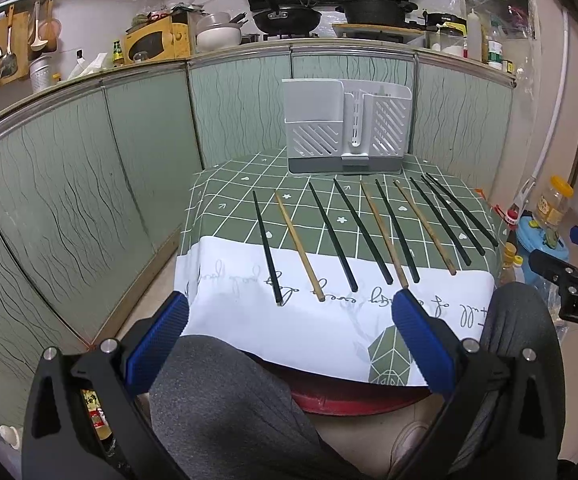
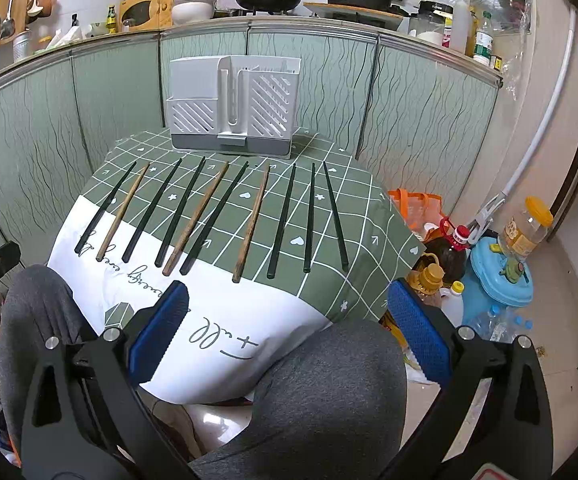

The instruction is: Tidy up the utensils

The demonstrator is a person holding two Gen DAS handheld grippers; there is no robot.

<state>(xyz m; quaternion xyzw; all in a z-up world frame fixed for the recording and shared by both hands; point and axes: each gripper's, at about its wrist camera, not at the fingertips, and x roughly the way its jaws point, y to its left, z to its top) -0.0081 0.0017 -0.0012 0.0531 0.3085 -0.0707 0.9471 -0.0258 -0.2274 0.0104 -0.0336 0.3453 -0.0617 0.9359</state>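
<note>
Grey-clad knees (image 2: 329, 392) fill the near field of both wrist views; both grippers are held above them, short of the table edge, and neither touches any utensil.

Task items: ten chopsticks (image 2: 217, 216) lie in a single row on the green checked tablecloth (image 2: 361, 240), seven black and three wooden. Each stick's long axis runs away from the operator, thick end toward the operator, tip toward the grey utensil holder (image 2: 233, 108) standing upright at the far edge of the table. The sticks lie apart from one another and are not paired by colour.

Right gripper (image 2: 289, 312): jaws spread wide, nothing between them. Directly ahead of it lie the rightmost wooden chopstick (image 2: 252, 224) and the three black sticks to its right.

Left gripper (image 1: 291, 320): jaws likewise spread wide and empty. Ahead of it lie the leftmost black chopstick (image 1: 267, 248) and the neighbouring wooden one (image 1: 300, 248).

Assessment: no stick has yet been moved to the holder. Each gripper is nearer to its own half of the row. Because the sticks point along the approach direction, closing across a stick's width near its thick end appears the most direct grasp.
</note>
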